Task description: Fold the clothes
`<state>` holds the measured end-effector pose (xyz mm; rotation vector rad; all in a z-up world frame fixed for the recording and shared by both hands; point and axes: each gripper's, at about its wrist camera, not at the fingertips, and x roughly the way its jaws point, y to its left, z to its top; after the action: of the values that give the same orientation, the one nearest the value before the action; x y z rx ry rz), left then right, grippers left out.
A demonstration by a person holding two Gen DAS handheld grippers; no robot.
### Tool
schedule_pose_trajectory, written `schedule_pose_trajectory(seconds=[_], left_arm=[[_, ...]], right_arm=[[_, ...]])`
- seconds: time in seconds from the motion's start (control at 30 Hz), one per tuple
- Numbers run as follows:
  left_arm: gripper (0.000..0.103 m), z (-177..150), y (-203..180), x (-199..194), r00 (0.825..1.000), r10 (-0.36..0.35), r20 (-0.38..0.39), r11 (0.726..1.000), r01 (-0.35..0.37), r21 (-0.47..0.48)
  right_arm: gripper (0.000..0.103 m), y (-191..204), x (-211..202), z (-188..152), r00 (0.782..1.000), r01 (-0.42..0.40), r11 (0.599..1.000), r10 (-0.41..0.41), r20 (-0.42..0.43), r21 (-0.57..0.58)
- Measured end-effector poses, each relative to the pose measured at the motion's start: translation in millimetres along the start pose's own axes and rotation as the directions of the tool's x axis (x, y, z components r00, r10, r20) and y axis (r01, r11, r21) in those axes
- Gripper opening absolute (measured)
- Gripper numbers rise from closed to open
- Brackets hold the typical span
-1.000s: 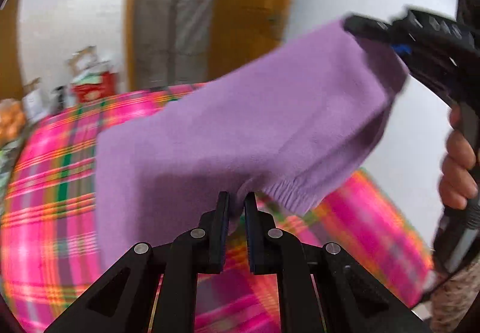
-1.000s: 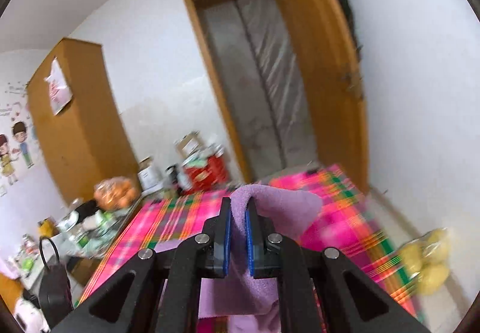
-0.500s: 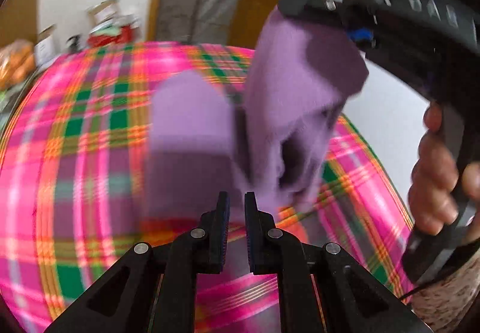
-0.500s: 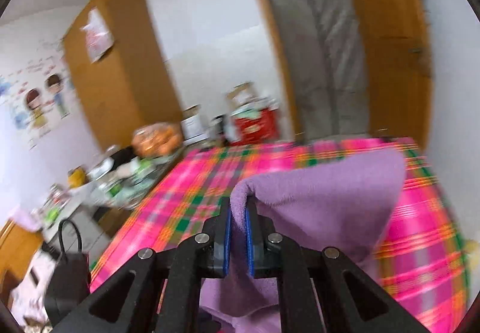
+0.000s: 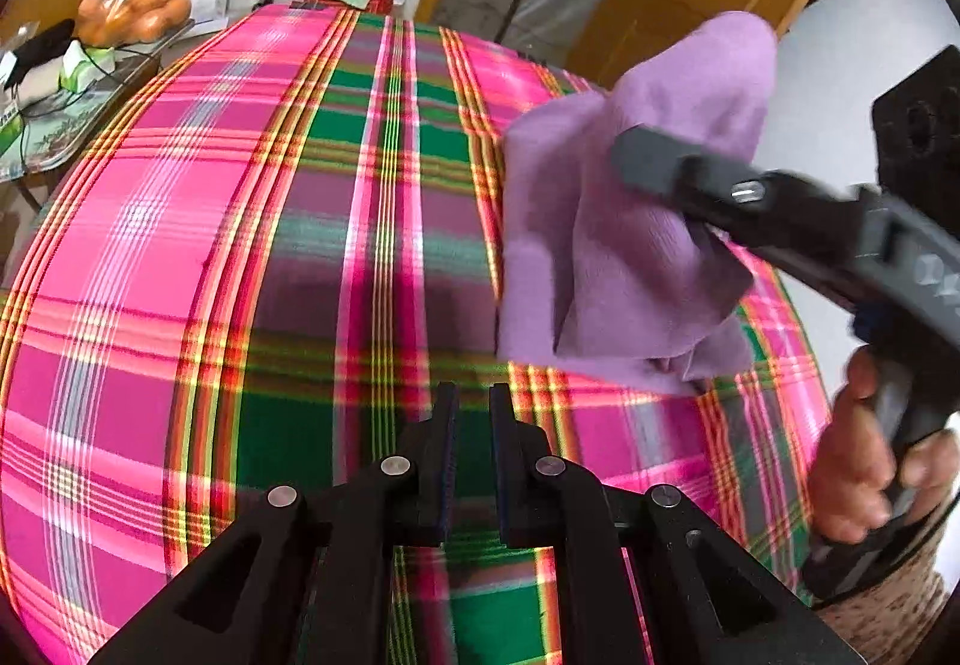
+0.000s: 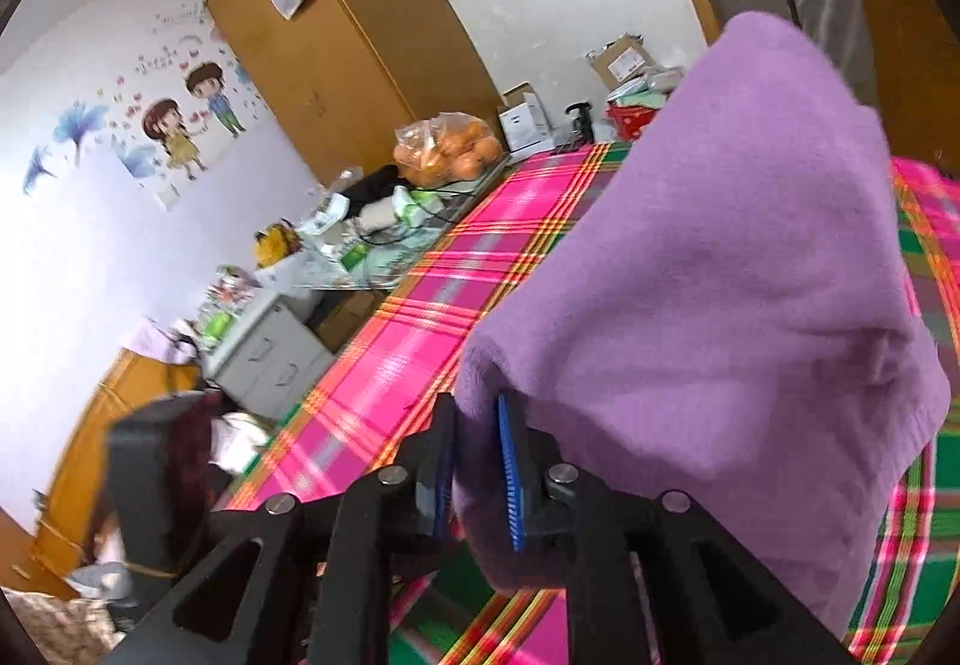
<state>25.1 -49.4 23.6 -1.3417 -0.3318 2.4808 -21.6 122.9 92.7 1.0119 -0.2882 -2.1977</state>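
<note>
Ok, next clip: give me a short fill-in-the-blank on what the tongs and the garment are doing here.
1. The purple garment hangs from the ____ tongs.
2. Between the fingers of the left tongs there is ____.
3. The bed is covered by a ____ plaid sheet.
4. The bag on the side table holds ____ fruit.

Missing words: right; nothing; pink; orange

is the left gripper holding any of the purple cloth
No, the left gripper has only plaid sheet between its fingers; the purple cloth hangs apart.
</note>
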Motion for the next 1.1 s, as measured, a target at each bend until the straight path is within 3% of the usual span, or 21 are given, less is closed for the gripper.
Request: schedule_pose_trajectory(seconds=[0.17, 0.27, 0.43, 0.7, 0.9, 1.1], left_arm=[[0.011, -1, -8, 9, 0.999, -0.027, -0.021, 0.999, 0.028, 0.02], [0.012, -3, -12, 7, 1.0, -0.026, -0.016, 0.999, 0.027, 0.046], [0.013, -1, -14, 9, 1.0, 0.017, -0.01, 0.998, -0.016, 0.055], [0.013, -3, -28, 24, 0.994, 0.107, -0.007, 0.987, -0.105, 0.124], [0.013, -6, -39, 27, 0.99, 0.14, 0.017, 0.978, -0.141, 0.155], [0.018, -3, -35, 32, 0.99, 0.132, 0.051, 0.978, -0.138, 0.155]], right_arm=[[0.016, -4, -9, -6, 1.0, 0.009, 1.0, -0.009, -0.028, 0.001], [0.016, -12, -22, -10, 1.0, 0.015, 0.999, -0.015, -0.001, 0.034], [0.021, -29, -48, -31, 0.993, 0.111, 0.99, -0.115, 0.041, 0.084], [0.035, -43, -63, -75, 0.942, 0.337, 0.94, -0.336, -0.025, 0.058], [0.043, -62, -69, -97, 0.923, 0.385, 0.92, -0.382, -0.05, 0.072], [0.045, -78, -63, -107, 0.907, 0.421, 0.901, -0.416, -0.067, 0.104]])
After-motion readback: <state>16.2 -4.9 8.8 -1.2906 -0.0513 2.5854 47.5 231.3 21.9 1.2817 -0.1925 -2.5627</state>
